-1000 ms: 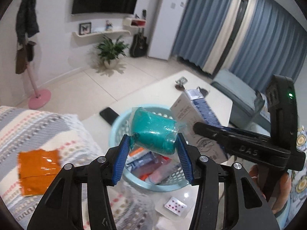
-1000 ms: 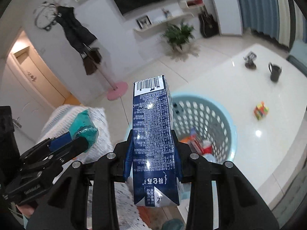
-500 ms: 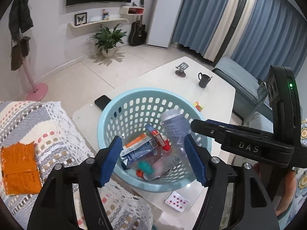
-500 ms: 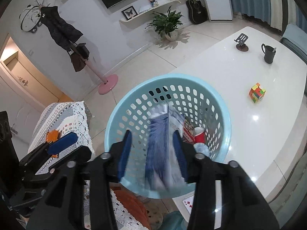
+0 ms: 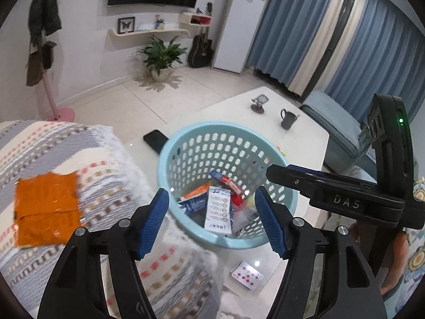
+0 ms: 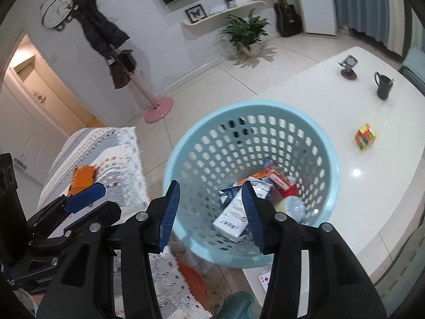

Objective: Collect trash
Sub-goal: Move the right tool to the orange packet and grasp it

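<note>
The white desk [image 6: 305, 98] carries the work, and beside it lies a sofa under a patterned cover [image 5: 66, 154]. I judge the light-blue basket [image 5: 170, 164] stands at the desk's near edge, close against the sofa, so that both my hands can reach over it. Inside lies the trash: a white milk carton [image 5: 217, 211] on top, a red box [image 5: 228, 184] behind it, other wrappers beneath. An orange wrapper [image 5: 45, 207] lies flat on the cover, well apart from the basket; I take it for the next piece to collect. On the far part of the desk stand a black mug [image 6: 382, 87] and a colour cube [image 6: 366, 136], which look like things to leave alone, and a playing card [image 5: 247, 275] lies just below the basket.

My left hand-held gripper [image 5: 211, 223] hangs over the basket's near rim, jaws spread wide, holding nothing. My right hand-held gripper [image 6: 212, 212] hangs over the basket too, equally spread and empty.
</note>
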Available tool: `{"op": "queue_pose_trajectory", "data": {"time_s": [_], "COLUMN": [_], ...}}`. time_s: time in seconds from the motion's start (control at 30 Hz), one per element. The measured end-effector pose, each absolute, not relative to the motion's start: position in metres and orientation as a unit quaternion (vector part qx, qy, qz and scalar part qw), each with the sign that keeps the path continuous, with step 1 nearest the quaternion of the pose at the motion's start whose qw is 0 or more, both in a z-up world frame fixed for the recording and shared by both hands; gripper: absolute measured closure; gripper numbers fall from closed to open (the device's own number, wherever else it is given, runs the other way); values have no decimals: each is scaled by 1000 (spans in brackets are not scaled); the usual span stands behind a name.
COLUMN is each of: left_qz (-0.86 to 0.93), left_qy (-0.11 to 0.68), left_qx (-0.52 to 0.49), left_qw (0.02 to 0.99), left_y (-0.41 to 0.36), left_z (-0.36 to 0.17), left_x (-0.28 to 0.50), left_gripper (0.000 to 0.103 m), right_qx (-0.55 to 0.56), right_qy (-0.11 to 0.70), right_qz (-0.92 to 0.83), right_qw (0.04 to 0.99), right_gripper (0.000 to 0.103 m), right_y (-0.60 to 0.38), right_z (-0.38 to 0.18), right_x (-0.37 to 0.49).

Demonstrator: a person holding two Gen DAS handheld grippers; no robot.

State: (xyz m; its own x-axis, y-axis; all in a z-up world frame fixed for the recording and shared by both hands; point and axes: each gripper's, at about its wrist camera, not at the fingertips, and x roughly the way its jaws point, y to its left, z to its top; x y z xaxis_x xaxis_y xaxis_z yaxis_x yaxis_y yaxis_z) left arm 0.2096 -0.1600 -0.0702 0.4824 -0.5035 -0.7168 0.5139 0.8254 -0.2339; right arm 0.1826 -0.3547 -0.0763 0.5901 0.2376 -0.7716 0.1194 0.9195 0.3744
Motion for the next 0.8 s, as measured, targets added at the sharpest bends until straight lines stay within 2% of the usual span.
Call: {"op": "queue_pose_trajectory", "data": {"time_s": [0.33,0.5,0.67,0.73,0.8], "left_qz": [-220,-142,-60,-40,-28], "left_qy": [360,340,339,338,336], "left_qx": [-59,-64,-89,-105,-124], "left_qw": [905,928,935,935,933], "left_y": [-58,-3,58,79,97], "left_z": [-32,-29,-40,-46,-51], "left_x": [176,161,159,160,160], "left_gripper": [33,31,31,31,31], "right_qx": [116,90,72,75,89], "right_qy": [437,439,456,463,470], "right_qz": [112,149,177,188,192], "right_qw": [885,881,869,863,857], "right_gripper": [54,46,46,35,32], "right_y": [-260,-209,-160,-146,-137], "right_z": [-45,-44,-52,-55,-58], "right_x": [187,193,209,215,222]}}
